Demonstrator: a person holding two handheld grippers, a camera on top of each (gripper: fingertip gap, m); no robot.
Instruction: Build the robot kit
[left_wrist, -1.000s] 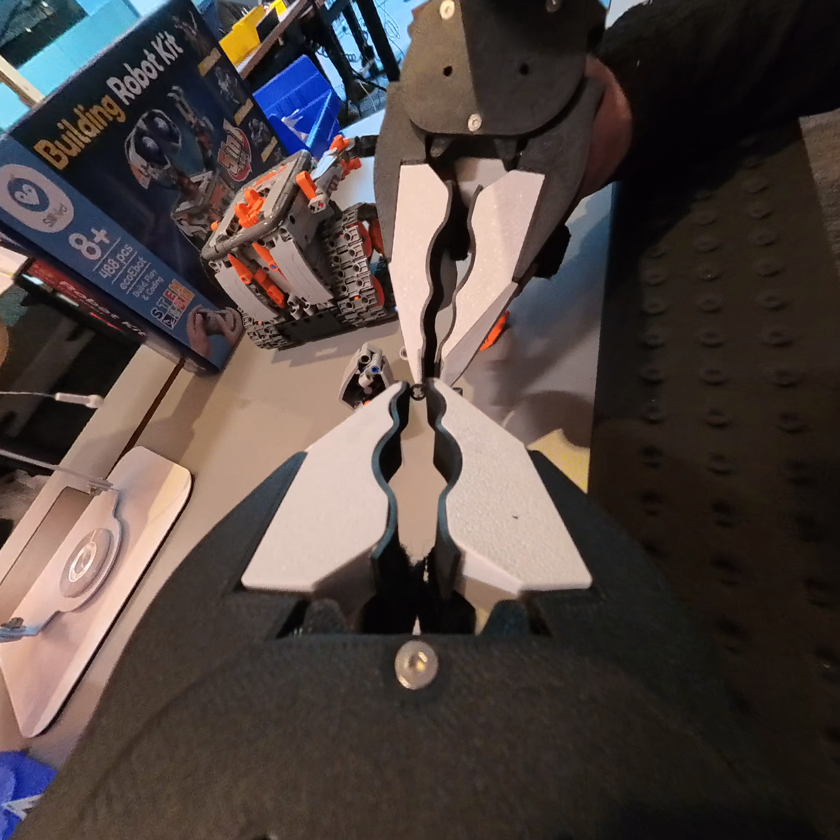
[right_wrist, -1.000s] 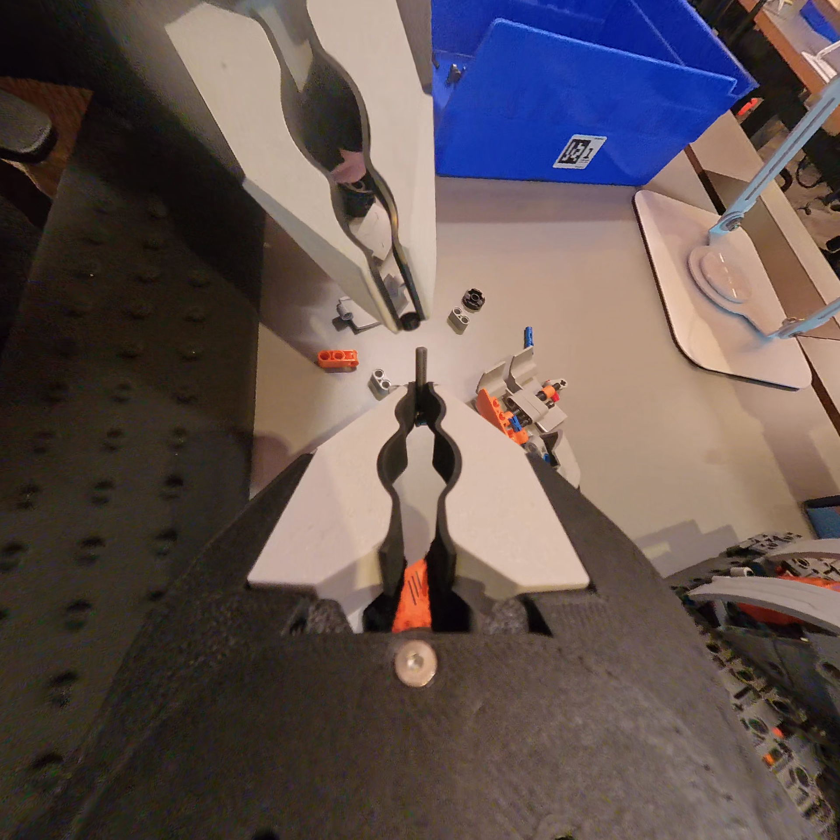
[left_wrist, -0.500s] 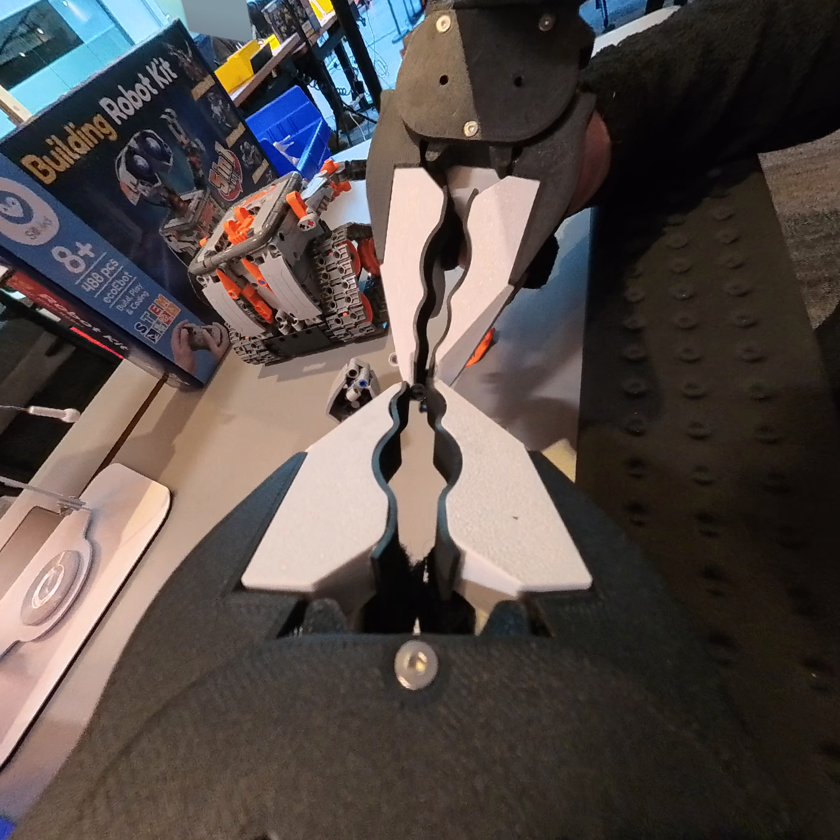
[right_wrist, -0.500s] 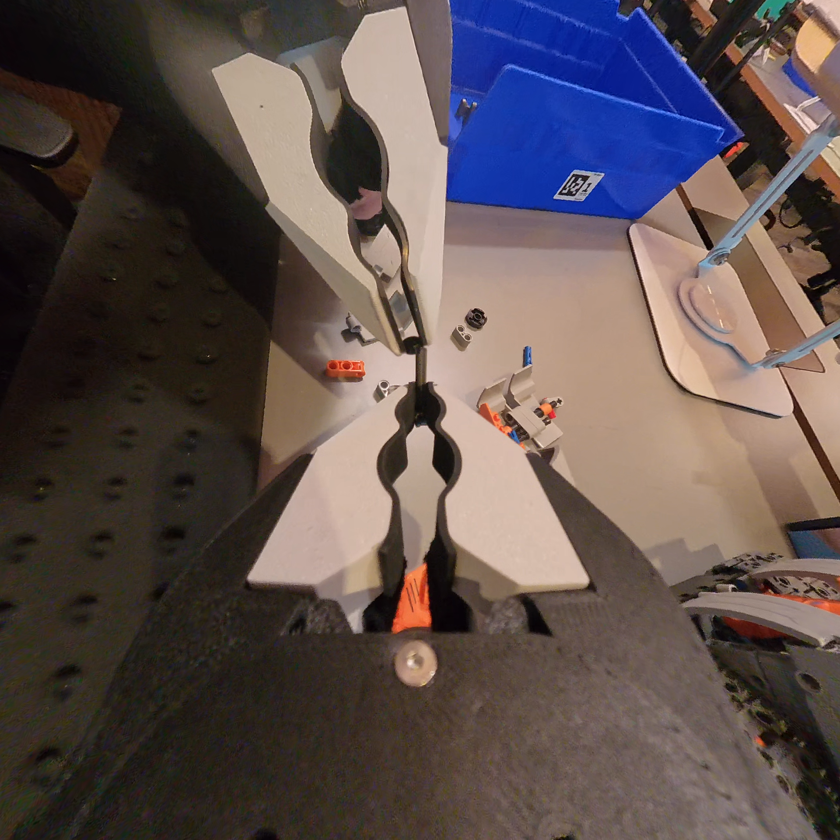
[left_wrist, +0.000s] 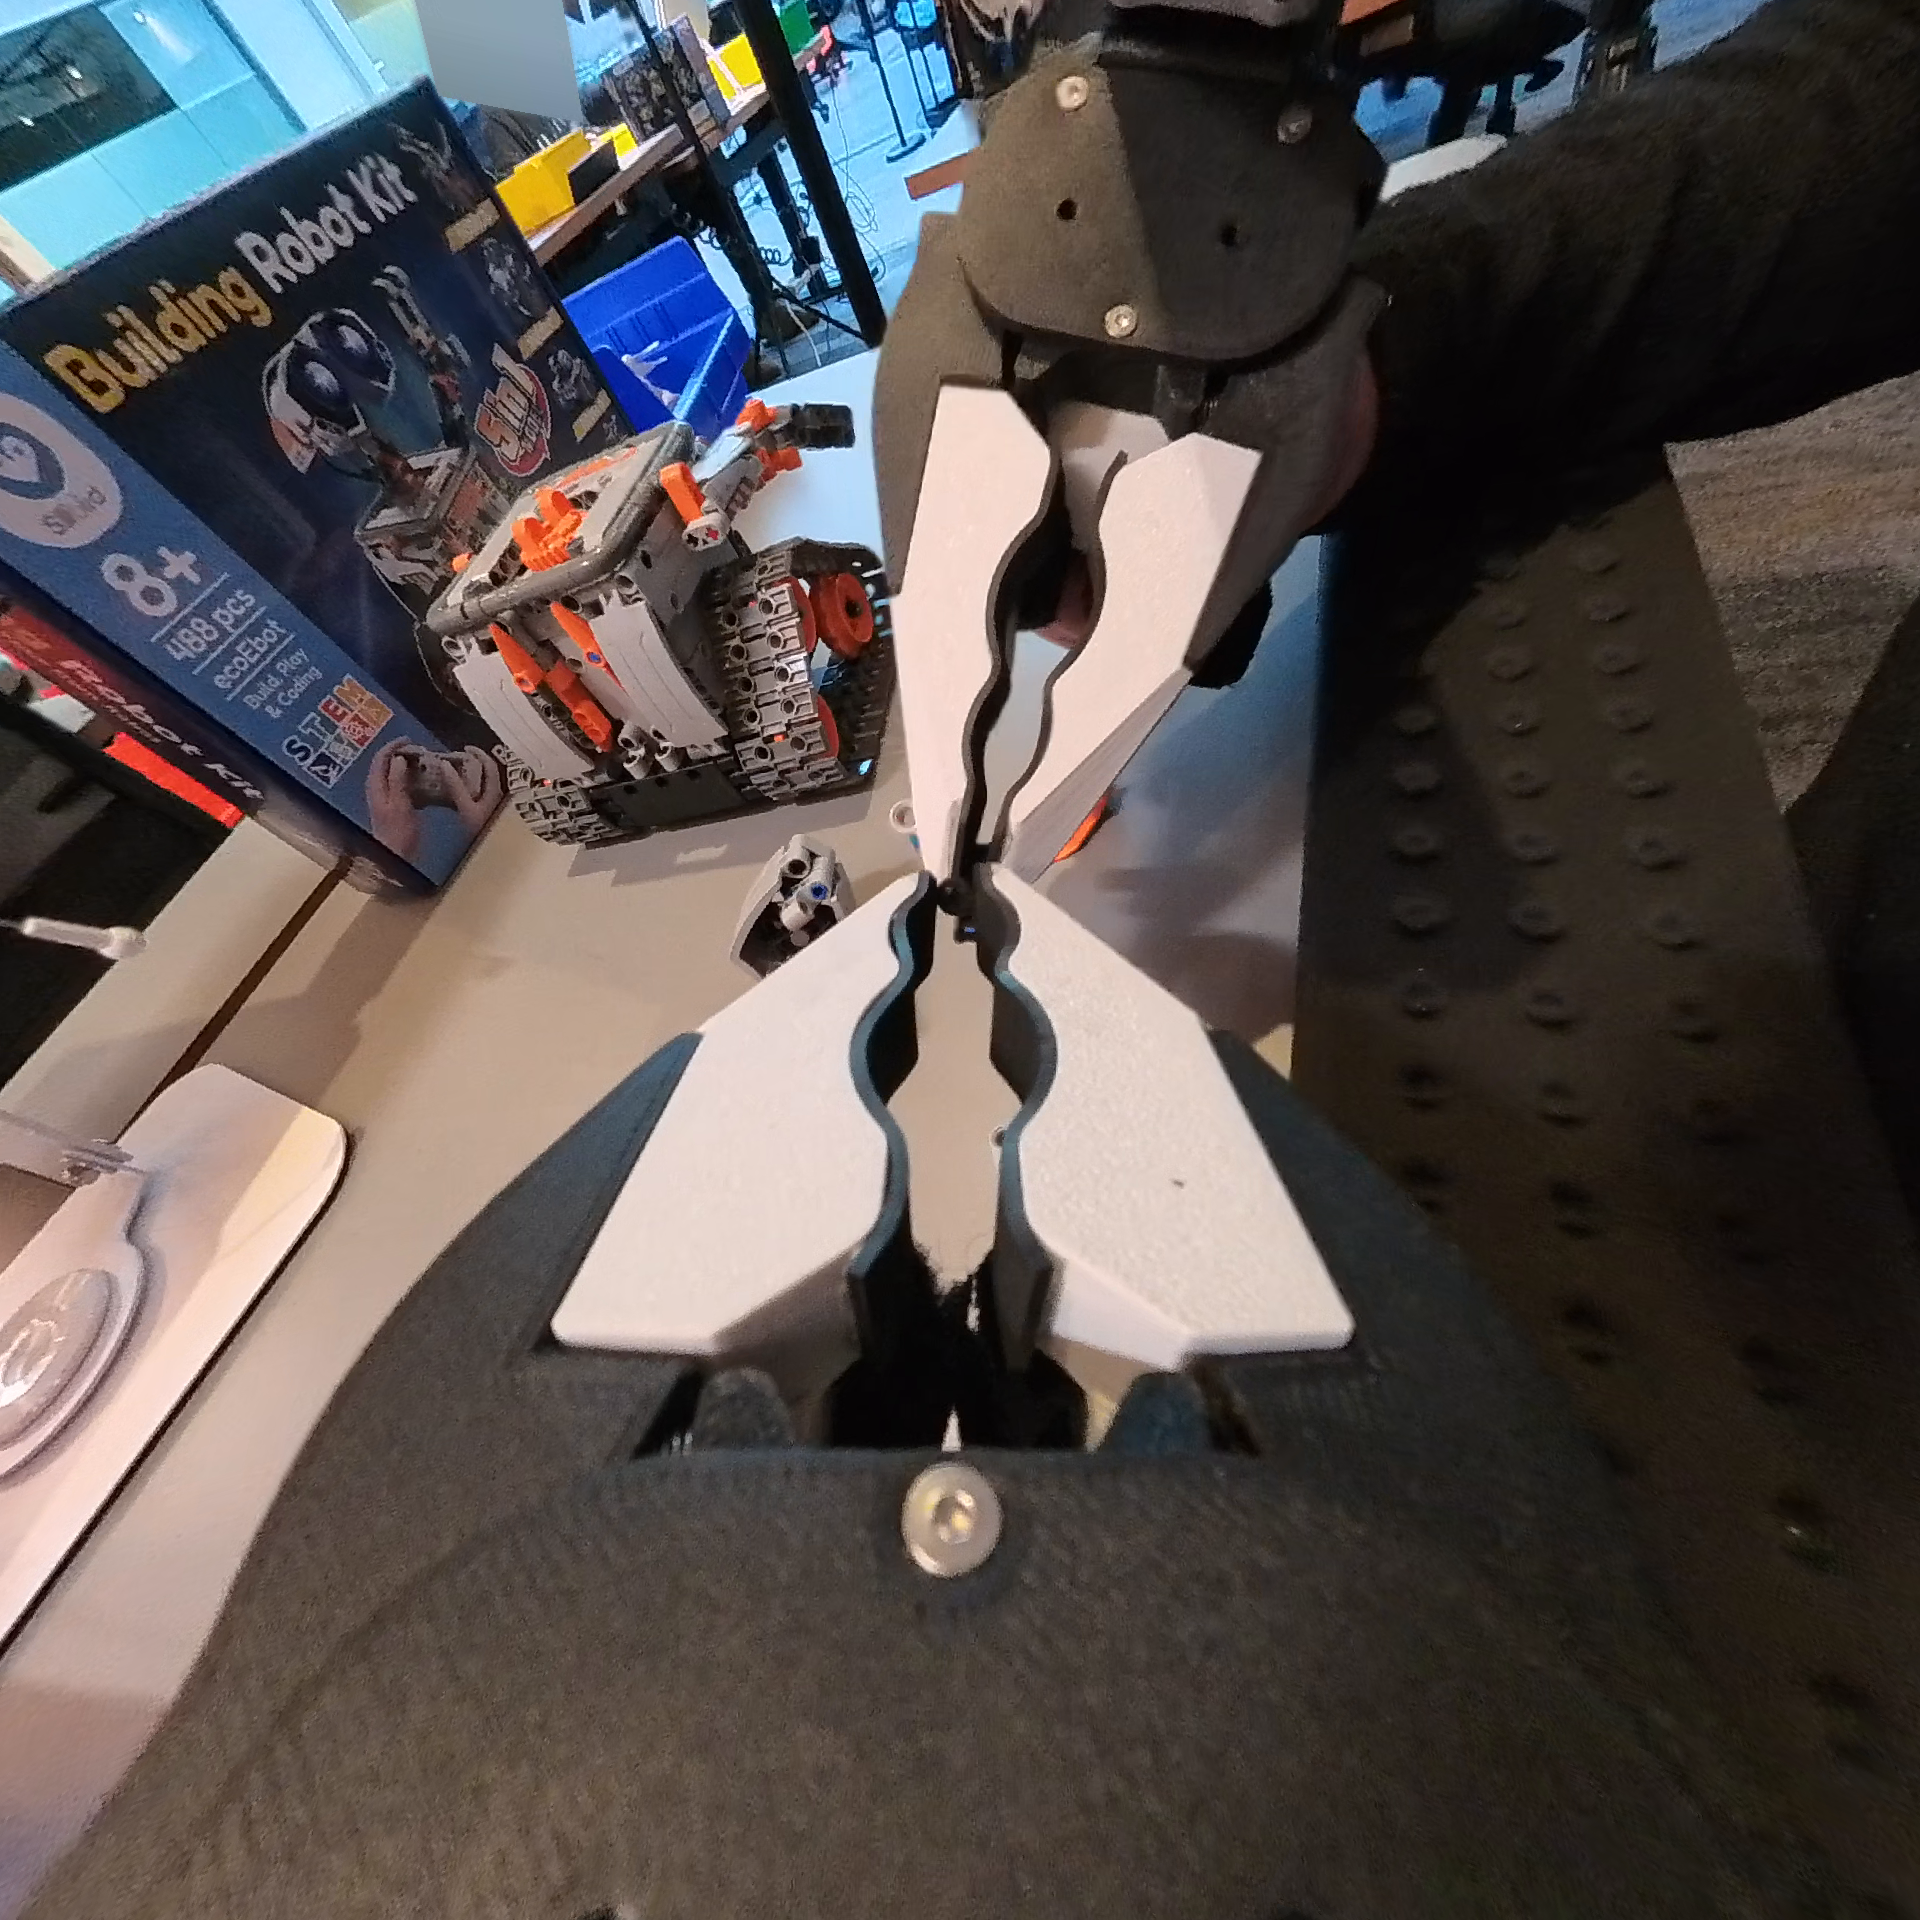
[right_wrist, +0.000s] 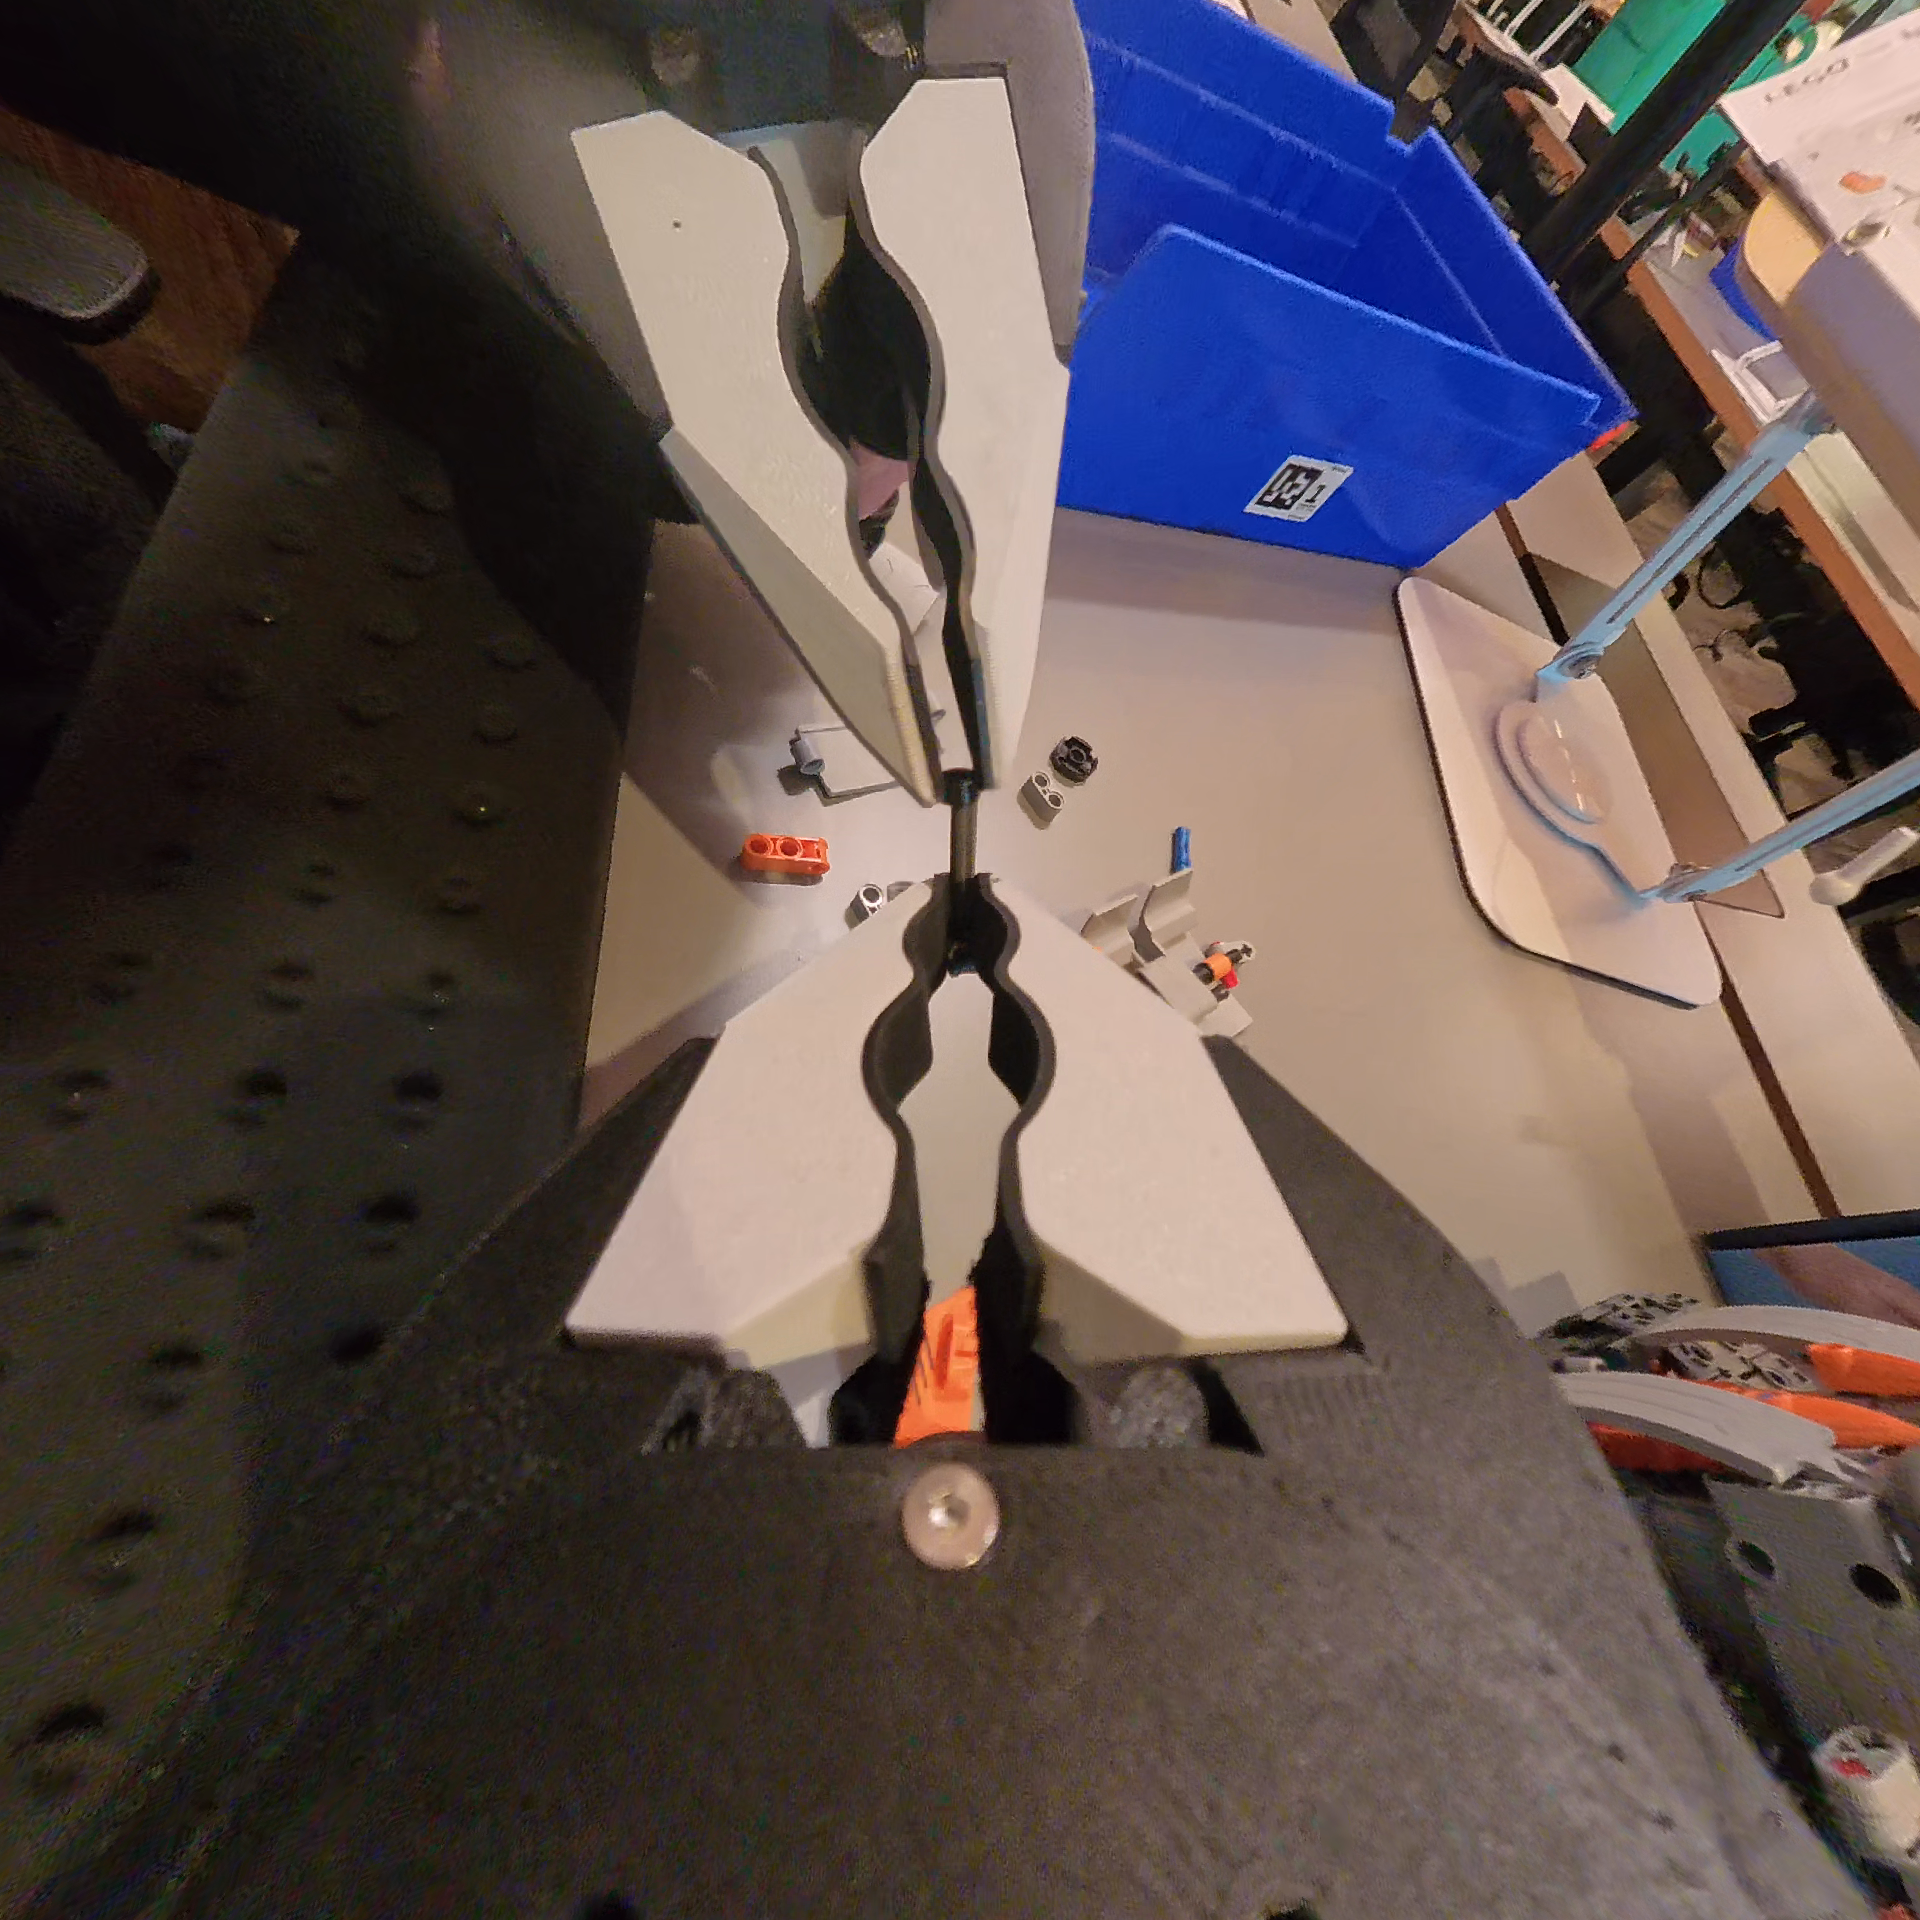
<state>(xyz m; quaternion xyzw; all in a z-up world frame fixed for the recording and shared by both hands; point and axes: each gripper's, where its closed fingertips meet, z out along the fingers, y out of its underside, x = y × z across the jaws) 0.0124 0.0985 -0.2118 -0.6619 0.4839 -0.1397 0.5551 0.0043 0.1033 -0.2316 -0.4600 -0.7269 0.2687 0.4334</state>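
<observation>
Right tongs (right_wrist: 961, 914): pressed together on the near end of a thin black plastic axle rod (right_wrist: 966, 831), which sticks out toward 12 o'clock.
Left tongs (left_wrist: 961, 899): closed tip to tip with the right tongs; in the right wrist view they pinch the rod's far end (right_wrist: 961, 779).
Rod: spans the small gap between both tips, above the grey desk (right_wrist: 1299, 831).
Loose parts: small orange beam (right_wrist: 784, 854) at 10 o'clock of the right tongs; grey connector (right_wrist: 1042, 798) and black round piece (right_wrist: 1073, 756) at 1 o'clock.
Behind: tracked grey-and-orange brick robot (left_wrist: 665, 665), blue printed kit box (left_wrist: 260, 499), blue plastic bin (right_wrist: 1299, 416).
</observation>
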